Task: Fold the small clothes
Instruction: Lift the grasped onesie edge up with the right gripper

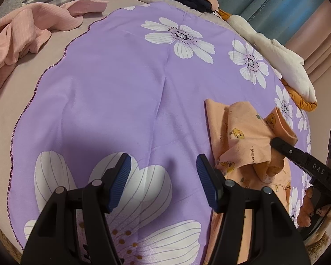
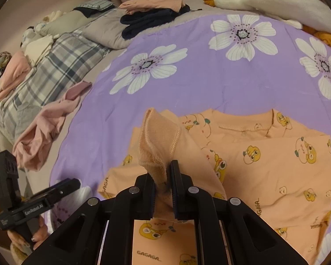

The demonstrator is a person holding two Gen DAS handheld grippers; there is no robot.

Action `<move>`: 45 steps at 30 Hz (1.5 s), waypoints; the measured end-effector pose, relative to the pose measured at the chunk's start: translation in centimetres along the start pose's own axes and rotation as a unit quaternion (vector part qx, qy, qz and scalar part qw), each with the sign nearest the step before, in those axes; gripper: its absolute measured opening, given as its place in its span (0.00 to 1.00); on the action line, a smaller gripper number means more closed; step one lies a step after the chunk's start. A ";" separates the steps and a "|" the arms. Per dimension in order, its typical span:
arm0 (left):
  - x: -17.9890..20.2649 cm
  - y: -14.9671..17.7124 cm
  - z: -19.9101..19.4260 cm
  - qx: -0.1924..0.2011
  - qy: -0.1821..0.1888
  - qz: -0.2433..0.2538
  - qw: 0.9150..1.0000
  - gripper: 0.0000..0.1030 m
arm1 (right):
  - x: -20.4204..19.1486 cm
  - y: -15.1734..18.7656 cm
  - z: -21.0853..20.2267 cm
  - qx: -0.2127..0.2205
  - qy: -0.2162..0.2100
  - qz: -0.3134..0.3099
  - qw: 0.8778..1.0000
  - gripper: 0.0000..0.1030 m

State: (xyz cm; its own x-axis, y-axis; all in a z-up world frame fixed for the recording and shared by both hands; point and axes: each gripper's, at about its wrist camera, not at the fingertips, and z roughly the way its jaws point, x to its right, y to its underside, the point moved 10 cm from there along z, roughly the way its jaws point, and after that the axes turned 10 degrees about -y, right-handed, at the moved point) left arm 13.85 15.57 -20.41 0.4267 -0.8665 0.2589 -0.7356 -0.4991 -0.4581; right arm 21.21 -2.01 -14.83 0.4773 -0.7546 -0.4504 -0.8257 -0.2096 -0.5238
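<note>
An orange baby top (image 2: 264, 154) printed with cartoon chicks lies spread on a purple flowered sheet (image 2: 187, 84). My right gripper (image 2: 163, 170) is shut on the top's sleeve cuff (image 2: 158, 137), which stands up folded between the pads above the top's body. In the left wrist view the same top (image 1: 242, 132) sits bunched at the right, with the right gripper (image 1: 273, 142) pinching it. My left gripper (image 1: 163, 161) hangs open over bare sheet (image 1: 121, 88) to the left of the top, nothing between its blue pads. A hand holds the left gripper (image 2: 64, 187) at the lower left.
A crumpled pink garment (image 1: 22, 35) lies off the sheet's left edge. Folded dark and peach clothes (image 2: 147, 22) are stacked at the far side. A white plush goose (image 1: 282, 59) lines the right edge. A plaid pillow (image 2: 55, 66) lies far left.
</note>
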 end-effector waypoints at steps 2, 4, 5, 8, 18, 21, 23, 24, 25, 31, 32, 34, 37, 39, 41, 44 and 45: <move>0.0 0.0 0.0 0.001 0.001 0.000 1.000 0.59 | 0.2 0.0 0.2 -0.001 -0.005 0.009 1.000 0.10; -0.1 0.0 0.0 0.000 0.002 0.000 1.000 0.59 | 0.3 0.1 0.3 -0.002 -0.011 0.017 1.000 0.11; -0.1 -0.1 0.0 0.000 0.002 -0.002 1.000 0.59 | 0.3 0.1 0.3 -0.001 -0.013 0.019 1.000 0.11; -0.3 -0.1 0.1 -0.001 0.001 -0.004 1.000 0.59 | 0.2 0.0 0.2 0.001 -0.009 0.019 1.000 0.11; -0.1 -0.1 -0.1 -0.001 0.003 -0.002 1.000 0.59 | 0.2 -0.3 -0.3 0.007 0.010 0.008 1.000 0.11; -0.1 0.0 -0.1 -0.001 0.002 -0.001 1.000 0.59 | 0.3 -0.4 -0.5 0.013 0.017 0.005 1.000 0.11; 0.0 0.0 -0.1 -0.001 0.001 0.000 1.000 0.59 | 0.4 -0.5 -0.7 0.018 0.022 0.003 1.000 0.11; 0.0 0.0 -0.1 -0.001 0.002 0.000 1.000 0.59 | 0.5 -0.5 -0.6 0.018 0.028 -0.002 0.999 0.11; 0.0 0.0 -0.1 -0.001 0.002 0.000 1.000 0.59 | 0.5 -0.5 -0.5 0.017 0.034 -0.006 0.999 0.11; 0.0 0.1 -0.1 -0.001 0.001 0.001 1.000 0.59 | 0.7 -1.0 -0.8 0.034 0.048 -0.009 0.998 0.07; 0.0 0.1 -0.1 -0.001 0.001 0.001 1.000 0.59 | 0.7 -1.1 -1.1 0.040 0.048 -0.008 0.998 0.07; 0.0 0.1 -0.1 -0.001 0.001 0.002 1.000 0.59 | 0.7 -1.5 -1.8 0.051 0.046 -0.007 0.998 0.07; 0.0 0.1 -0.1 -0.001 0.000 0.003 1.000 0.59 | 0.7 -2.4 -3.4 0.076 0.043 -0.002 0.996 0.07; 0.1 0.1 -0.1 -0.001 0.000 0.003 1.000 0.59 | 1.0 -3.2 -5.0 0.096 0.039 0.004 0.995 0.07; 0.1 0.1 0.0 -0.001 0.000 0.005 1.000 0.59 | 1.3 -3.9 -6.2 0.112 0.039 0.006 0.993 0.07; 0.3 0.1 0.0 0.000 -0.001 0.007 1.000 0.59 | 2.2 -5.2 -8.7 0.143 0.048 0.014 0.988 0.07; 0.3 0.1 0.1 -0.001 -0.002 0.008 1.000 0.59 | 2.6 -5.4 -9.3 0.150 0.048 0.019 0.987 0.07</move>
State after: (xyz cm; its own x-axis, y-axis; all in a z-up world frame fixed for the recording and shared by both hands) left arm 13.94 15.23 -20.45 0.4170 -0.8741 0.2491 -0.7427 -0.4857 -0.4610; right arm 24.13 -8.64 -6.39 0.4055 -0.8170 -0.4100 -0.7084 0.0026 -0.7058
